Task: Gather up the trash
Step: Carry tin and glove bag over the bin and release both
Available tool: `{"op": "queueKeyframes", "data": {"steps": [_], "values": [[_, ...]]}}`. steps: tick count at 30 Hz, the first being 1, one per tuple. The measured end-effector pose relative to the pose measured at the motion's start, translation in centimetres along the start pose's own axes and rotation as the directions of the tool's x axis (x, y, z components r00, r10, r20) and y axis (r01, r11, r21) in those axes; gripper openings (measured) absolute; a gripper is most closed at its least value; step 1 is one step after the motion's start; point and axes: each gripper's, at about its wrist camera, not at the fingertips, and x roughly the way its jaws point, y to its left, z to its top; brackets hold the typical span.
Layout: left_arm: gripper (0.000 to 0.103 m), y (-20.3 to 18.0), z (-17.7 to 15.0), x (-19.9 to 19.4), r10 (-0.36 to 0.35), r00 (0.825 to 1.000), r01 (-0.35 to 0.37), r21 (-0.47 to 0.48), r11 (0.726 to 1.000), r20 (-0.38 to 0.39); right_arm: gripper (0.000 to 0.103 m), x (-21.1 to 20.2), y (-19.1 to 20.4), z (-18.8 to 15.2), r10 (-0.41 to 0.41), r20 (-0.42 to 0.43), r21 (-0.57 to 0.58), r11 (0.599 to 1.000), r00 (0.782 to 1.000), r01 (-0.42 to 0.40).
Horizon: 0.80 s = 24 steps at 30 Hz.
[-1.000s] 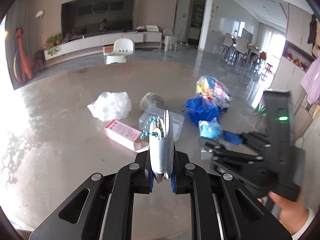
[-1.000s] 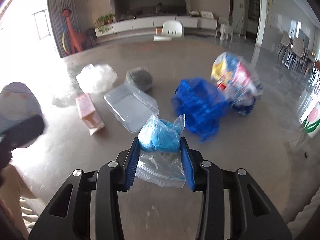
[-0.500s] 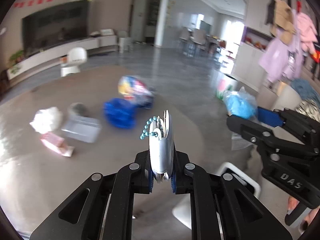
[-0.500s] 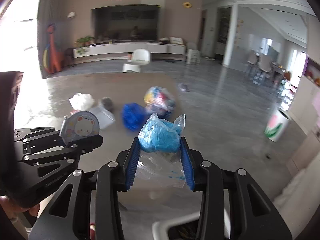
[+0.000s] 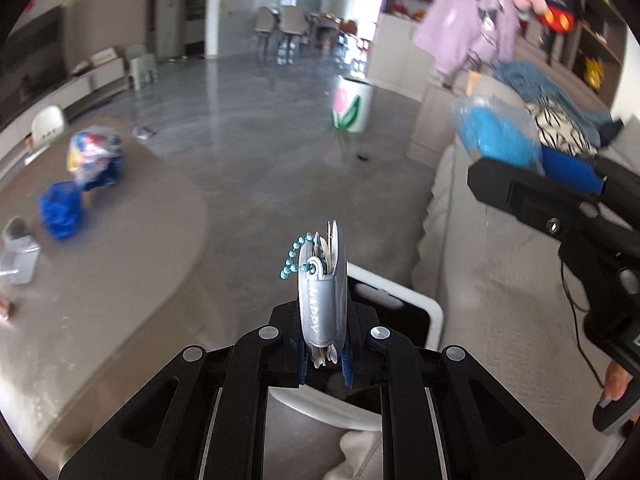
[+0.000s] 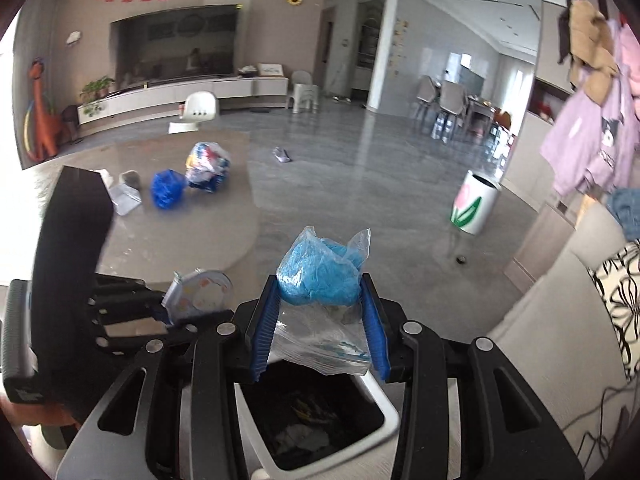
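Above the white square trash bin (image 6: 384,424), right gripper (image 6: 318,320) is pinching a blue-filled clear plastic bag (image 6: 320,276); left gripper (image 5: 323,354) is pinching a flat grey keychain pouch (image 5: 322,292).

Blurred and occluded regions.
The trash bin (image 6: 320,420) is partly hidden by gripper arms; table litter (image 5: 60,208) is blurred.

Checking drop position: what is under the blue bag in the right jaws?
The white bin, open, sits directly under the blue bag; scraps lie inside, its bottom partly hidden.
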Motion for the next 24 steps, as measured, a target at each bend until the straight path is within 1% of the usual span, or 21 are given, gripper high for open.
{"op": "queueKeyframes", "data": {"steps": [1, 2, 3, 4, 5, 6, 8, 10, 12, 15, 18, 21, 22, 24], "values": [[0.013, -0.5, 0.0, 0.2, -0.01, 1.0, 0.01, 0.01, 1.0, -0.01, 0.041, 0.0, -0.6, -0.4, 0.0, -0.007, 0.015, 1.0, 1.0, 0.0], [0.02, -1.0, 0.0, 0.6, -0.021, 1.0, 0.021, 0.022, 1.0, -0.024, 0.041, 0.0, -1.1, -0.7, -0.004, -0.009, 0.025, 1.0, 1.0, 0.004], [0.055, -1.8, 0.0, 1.3, -0.02, 0.998, 0.023, 0.048, 0.999, -0.054, 0.041, 0.0, -1.5, -1.0, -0.009, -0.01, 0.034, 0.999, 1.0, 0.009], [0.081, -2.3, 0.0, 1.7, 0.002, 0.998, 0.002, 0.064, 0.998, -0.068, 0.041, 0.0, -1.8, -1.3, -0.012, -0.016, 0.043, 0.999, 1.0, 0.013], [0.098, -2.8, -0.1, 2.1, 0.048, 0.996, -0.042, 0.09, 0.995, -0.069, 0.041, 0.3, -2.2, -1.7, -0.015, -0.024, 0.057, 0.998, 1.0, 0.016], [0.098, -3.5, -0.3, 2.4, 0.076, 0.995, -0.068, 0.132, 0.989, -0.06, 0.041, 0.4, -2.7, -2.2, -0.018, -0.029, 0.07, 0.997, 0.999, 0.02], [0.098, -4.2, -0.5, 2.9, 0.082, 0.994, -0.069, 0.162, 0.984, -0.075, 0.041, 0.5, -3.3, -2.8, -0.022, -0.041, 0.083, 0.996, 0.999, 0.025], [0.098, -4.4, -0.5, 3.1, 0.092, 0.993, -0.079, 0.165, 0.983, -0.072, 0.042, 0.4, -3.6, -3.3, -0.024, -0.047, 0.094, 0.995, 0.999, 0.028], [0.098, -4.5, -0.4, 3.3, 0.088, 0.993, -0.075, 0.161, 0.984, -0.075, 0.042, 0.6, -3.9, -3.7, -0.021, -0.058, 0.105, 0.994, 0.998, 0.027], [0.098, -4.0, -0.3, 3.1, 0.104, 0.992, -0.092, 0.157, 0.983, -0.073, 0.042, 1.0, -4.1, -4.0, -0.013, -0.068, 0.118, 0.993, 0.998, 0.021], [0.098, -3.2, -0.2, 2.6, 0.147, 0.987, -0.137, 0.146, 0.98, -0.062, 0.042, 1.5, -4.0, -4.2, -0.008, -0.075, 0.123, 0.992, 0.997, 0.017], [0.098, -1.4, -0.1, 1.7, 0.225, 0.974, -0.219, 0.115, 0.969, -0.037, 0.042, 2.4, -3.6, -4.5, 0.006, -0.092, 0.121, 0.993, 0.996, 0.005], [0.098, -0.4, 0.1, 1.1, 0.248, 0.968, -0.244, 0.086, 0.966, -0.029, 0.042, 2.8, -3.5, -4.6, 0.014, -0.101, 0.119, 0.993, 0.995, -0.002], [0.098, 1.2, 0.3, 0.0, 0.259, 0.966, -0.259, 0.032, 0.965, -0.017, 0.043, 3.8, -3.1, -4.9, 0.022, -0.123, 0.11, 0.994, 0.992, -0.009]]}}
